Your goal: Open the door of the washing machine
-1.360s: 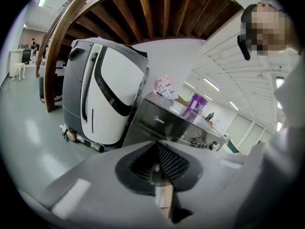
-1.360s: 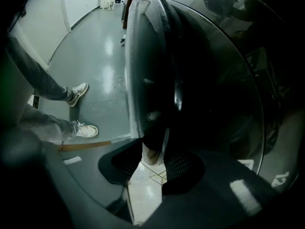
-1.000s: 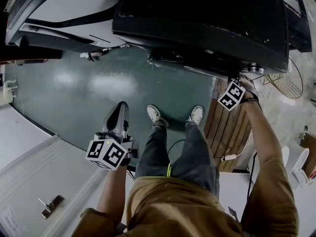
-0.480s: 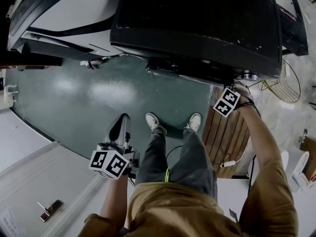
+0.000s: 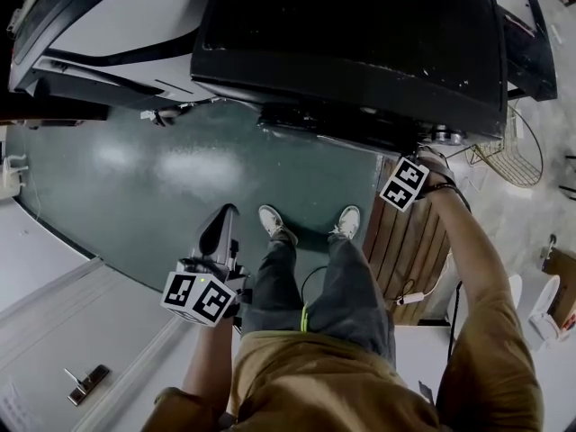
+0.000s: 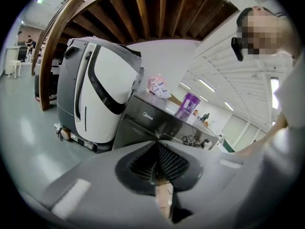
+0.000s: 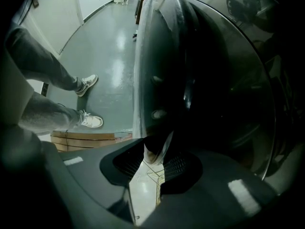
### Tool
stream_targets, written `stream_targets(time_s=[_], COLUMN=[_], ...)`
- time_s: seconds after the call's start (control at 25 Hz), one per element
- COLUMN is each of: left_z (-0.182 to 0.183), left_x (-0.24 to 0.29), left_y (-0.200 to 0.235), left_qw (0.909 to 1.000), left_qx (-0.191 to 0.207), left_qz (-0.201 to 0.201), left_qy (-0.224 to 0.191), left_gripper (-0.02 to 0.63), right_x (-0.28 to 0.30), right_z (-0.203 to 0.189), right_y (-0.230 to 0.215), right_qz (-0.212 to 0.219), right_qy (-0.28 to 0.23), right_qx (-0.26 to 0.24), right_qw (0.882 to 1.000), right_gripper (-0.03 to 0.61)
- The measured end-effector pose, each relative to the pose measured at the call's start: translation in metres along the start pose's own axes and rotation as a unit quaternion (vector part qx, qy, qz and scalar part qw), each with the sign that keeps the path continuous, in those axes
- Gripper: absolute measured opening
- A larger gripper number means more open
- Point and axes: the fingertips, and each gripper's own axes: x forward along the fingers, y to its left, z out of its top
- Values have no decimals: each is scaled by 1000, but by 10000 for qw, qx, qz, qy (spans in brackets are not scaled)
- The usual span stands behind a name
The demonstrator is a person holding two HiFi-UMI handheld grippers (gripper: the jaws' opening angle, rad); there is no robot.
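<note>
**A:** While you stand at the machine, what has your right claw got?

**B:** My right claw (image 7: 156, 147) points steeply down at the front of the black washing machine (image 5: 360, 34). Its pads are clamped on the edge of the round door (image 7: 159, 70). Only a narrow gap shows between the jaws, and the door's dark rim fills it.

**A:** And where does the door sit?

**B:** It is on the machine's front, just past my right hand. Seen along the claw, it rises away from the jaws, pale rim toward the floor (image 5: 135, 169) and dark glass toward the machine. Whether it stands ajar, I cannot tell.

**A:** What about the other one?

**B:** My left claw (image 6: 156, 147) hangs over the green floor beside my left leg, well apart from the washing machine. Its ribbed pads are pressed together. It looks toward the machine, where a purple bottle (image 6: 189, 103) stands on top. A white-and-grey machine (image 6: 100, 94) stands just beside the washer.

**A:** What is underfoot?

**B:** My shoes (image 5: 273, 223) are on the floor in front of the washer. A wooden pallet (image 5: 414, 232) lies under my right arm, just beside my right shoe.
</note>
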Motion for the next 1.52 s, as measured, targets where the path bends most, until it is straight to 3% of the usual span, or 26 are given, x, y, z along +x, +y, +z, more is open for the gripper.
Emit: stream_targets(time_s=[0.36,0.6,0.72,0.8,0.88,1.04,1.24,1.52], left_z=[-7,-19,-18,-20,-27,-32,-25,-24], left_x=[-11,0,-1,-3,-7,-21,-51,-71], left_y=[4,-4,-14,-14,-12,-6,4,17], left_qw=[9996,9997,9999,9999,9999,9998,9993,9980], left_qx=[-125,-196,-124,-83,-72,26,-60,-448], left_qz=[258,159,29,-39,-4,122,358,363], left_qy=[10,50,27,60,155,160,-123,-268], left_gripper=[60,60,60,60,60,60,60,60], right_x=[-1,2,-15,-31,-42,-49,-60,-70], right_z=[-2,1,-3,-2,2,6,11,23], right_y=[-1,-1,47,98,128,153,181,209], right_qz=[-17,-84,410,879,1087,1096,1240,1235], right_qy=[-96,59,-243,-573,-703,-731,-750,-591], right_qx=[-111,-21,27,283,533,583,371,347], right_qw=[9999,9999,9989,9941,9901,9896,9887,9900], right_gripper=[106,107,97,98,98,100,109,114])
